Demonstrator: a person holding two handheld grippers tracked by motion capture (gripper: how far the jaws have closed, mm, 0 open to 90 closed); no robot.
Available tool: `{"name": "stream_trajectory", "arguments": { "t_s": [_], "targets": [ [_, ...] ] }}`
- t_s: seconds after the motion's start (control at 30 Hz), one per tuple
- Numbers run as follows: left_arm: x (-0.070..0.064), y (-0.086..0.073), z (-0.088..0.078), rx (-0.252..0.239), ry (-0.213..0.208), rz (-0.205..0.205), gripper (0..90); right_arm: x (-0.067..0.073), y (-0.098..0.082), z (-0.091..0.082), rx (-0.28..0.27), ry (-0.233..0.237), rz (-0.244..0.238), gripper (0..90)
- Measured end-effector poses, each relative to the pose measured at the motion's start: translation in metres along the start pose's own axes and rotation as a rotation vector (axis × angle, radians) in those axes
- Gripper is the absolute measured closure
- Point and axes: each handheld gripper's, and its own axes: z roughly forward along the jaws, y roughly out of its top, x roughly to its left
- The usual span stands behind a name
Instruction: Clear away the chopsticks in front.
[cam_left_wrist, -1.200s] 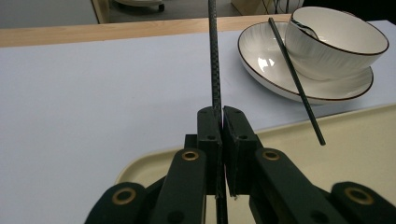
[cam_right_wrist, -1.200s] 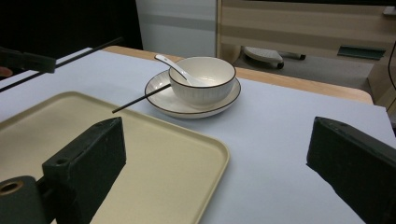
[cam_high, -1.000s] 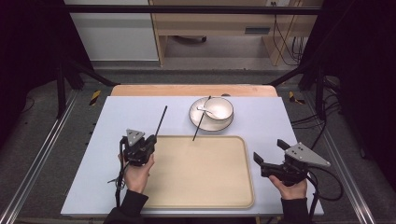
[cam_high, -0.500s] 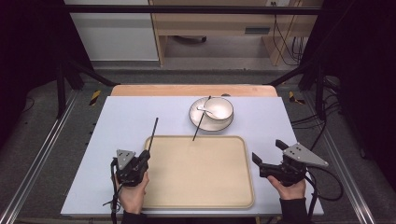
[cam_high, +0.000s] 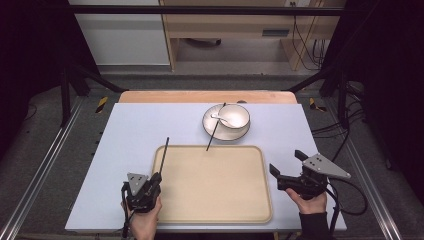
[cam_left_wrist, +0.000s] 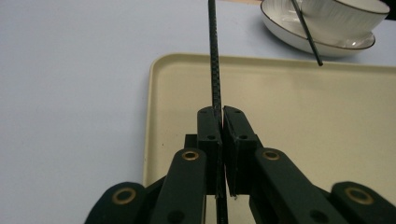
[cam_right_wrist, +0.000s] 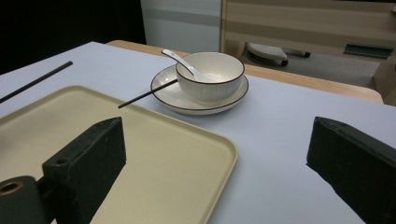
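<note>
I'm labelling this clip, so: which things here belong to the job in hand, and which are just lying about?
In the job:
- left gripper, shut on a black chopstick
- beige tray, under the gripper
- second chopstick, leaning on the plate

Just there:
- bowl with white spoon
- plate under the bowl
- right gripper, open, beside the tray

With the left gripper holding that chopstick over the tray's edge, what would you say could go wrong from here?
The left gripper pinches the held chopstick near one end, so the long free part could pivot or slip in the jaws. The second chopstick leans loosely on the saucer with its tip over the tray; a bump might roll it off.
</note>
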Motion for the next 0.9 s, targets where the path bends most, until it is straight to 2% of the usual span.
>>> {"name": "stream_trajectory", "arguments": {
  "t_s": [0.23,0.57,0.9],
  "targets": [
    [0.002,-0.012,0.005,0.054,0.027,-0.006,85.1,0.0,0.0,0.001,0.003,0.001,-0.005,4.7],
    [0.002,-0.014,0.011,0.124,0.059,0.016,84.9,0.0,0.0,0.001,0.003,0.001,-0.005,4.8],
    [0.002,-0.012,0.012,0.135,0.064,0.011,82.6,0.001,0.0,0.001,0.0,0.003,0.0,4.8]
  ]
}}
